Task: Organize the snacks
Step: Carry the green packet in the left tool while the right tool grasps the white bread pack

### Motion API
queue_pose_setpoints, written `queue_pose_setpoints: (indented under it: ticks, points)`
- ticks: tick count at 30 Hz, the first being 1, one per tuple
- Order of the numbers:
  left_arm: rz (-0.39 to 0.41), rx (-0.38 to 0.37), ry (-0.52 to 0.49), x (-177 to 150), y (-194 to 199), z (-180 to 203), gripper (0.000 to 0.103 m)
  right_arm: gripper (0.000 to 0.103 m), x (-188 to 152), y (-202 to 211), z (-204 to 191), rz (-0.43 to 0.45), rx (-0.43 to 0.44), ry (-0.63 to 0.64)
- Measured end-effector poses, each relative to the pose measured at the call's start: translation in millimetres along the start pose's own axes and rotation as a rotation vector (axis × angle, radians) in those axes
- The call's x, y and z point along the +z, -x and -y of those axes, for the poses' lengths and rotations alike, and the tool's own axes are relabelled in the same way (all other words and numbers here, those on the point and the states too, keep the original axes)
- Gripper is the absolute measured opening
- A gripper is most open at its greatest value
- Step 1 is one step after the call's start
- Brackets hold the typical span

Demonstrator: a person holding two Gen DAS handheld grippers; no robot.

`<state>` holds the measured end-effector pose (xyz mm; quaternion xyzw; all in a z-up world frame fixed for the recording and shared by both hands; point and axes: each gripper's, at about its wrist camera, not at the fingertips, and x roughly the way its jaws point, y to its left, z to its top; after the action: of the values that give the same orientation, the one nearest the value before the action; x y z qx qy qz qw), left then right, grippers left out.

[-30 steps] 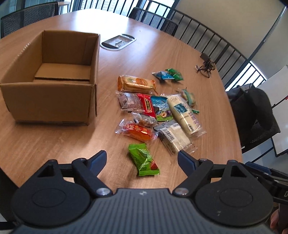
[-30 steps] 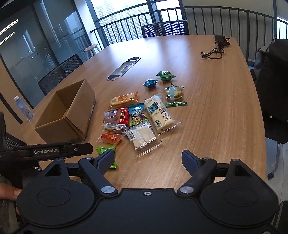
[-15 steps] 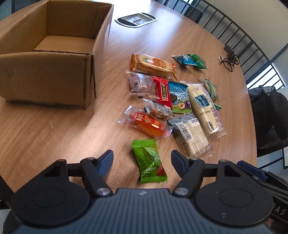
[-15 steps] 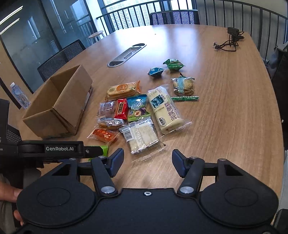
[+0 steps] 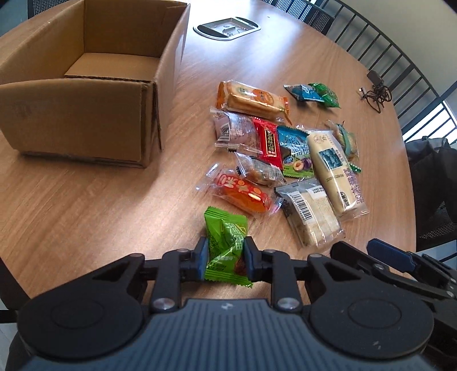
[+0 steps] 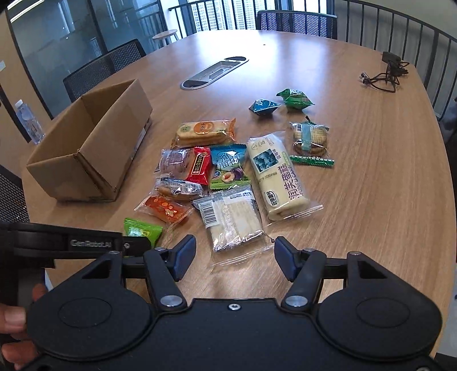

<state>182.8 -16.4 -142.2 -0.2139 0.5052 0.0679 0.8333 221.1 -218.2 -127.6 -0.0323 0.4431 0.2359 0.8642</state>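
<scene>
My left gripper is shut on a green snack packet that lies on the wooden table; the packet also shows in the right wrist view. An open, empty cardboard box stands at the left, also seen in the right wrist view. Several wrapped snacks lie in a pile to the right of it, among them an orange packet, a clear cracker pack and a long cream cake pack. My right gripper is open and empty, just in front of the clear cracker pack.
A metal cable hatch is set in the table beyond the box. A black cable bundle lies at the far right. Chairs and a railing ring the table. A water bottle stands off to the left. The table edge is close below both grippers.
My left gripper has moved down and forward onto the green packet and closed on it. My right gripper has moved closer to the snack pile and stayed open.
</scene>
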Motion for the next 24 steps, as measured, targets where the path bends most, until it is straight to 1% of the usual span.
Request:
queue_pose_setpoints:
  ticks: [3,5,7,10,13,15,17,18,19,22,24]
  points:
    - [0.020,-0.001,-0.009,1.5,9.5,-3.2,0.025,0.069,5.2,-5.4,-3.6,-0.001,-0.004,0.028]
    - [0.030,-0.001,-0.015,2.1,14.6,-6.0,0.025,0.078,8.0,-9.6,-5.8,-0.006,-0.004,0.045]
    - [0.037,0.005,-0.014,2.7,18.6,-9.8,0.025,0.081,10.2,-14.4,-8.4,-0.010,-0.020,0.057]
    - [0.042,0.015,-0.003,4.0,22.4,-17.1,0.025,0.085,13.0,-22.3,-13.8,-0.023,-0.019,0.079]
    - [0.050,0.026,0.001,6.7,26.9,-24.1,0.025,0.085,14.9,-32.7,-20.2,-0.048,-0.026,0.118]
    - [0.056,0.033,-0.001,8.6,30.4,-27.3,0.025,0.080,15.1,-39.1,-24.4,-0.064,-0.044,0.146]
    - [0.065,0.034,-0.004,10.2,34.1,-30.5,0.025,0.063,13.6,-44.3,-27.0,-0.090,-0.057,0.162]
    - [0.069,0.035,-0.008,10.5,35.6,-31.9,0.025,0.056,12.4,-45.3,-27.4,-0.096,-0.070,0.169]
    - [0.072,0.039,-0.013,10.9,36.8,-33.0,0.025,0.045,11.7,-45.2,-27.6,-0.100,-0.086,0.180]
    - [0.077,0.045,-0.012,12.4,38.3,-36.8,0.025,0.041,13.3,-41.5,-23.1,-0.133,-0.048,0.151]
    - [0.081,0.045,-0.011,12.6,39.3,-37.8,0.025,0.039,13.1,-37.9,-23.5,-0.147,-0.038,0.152]
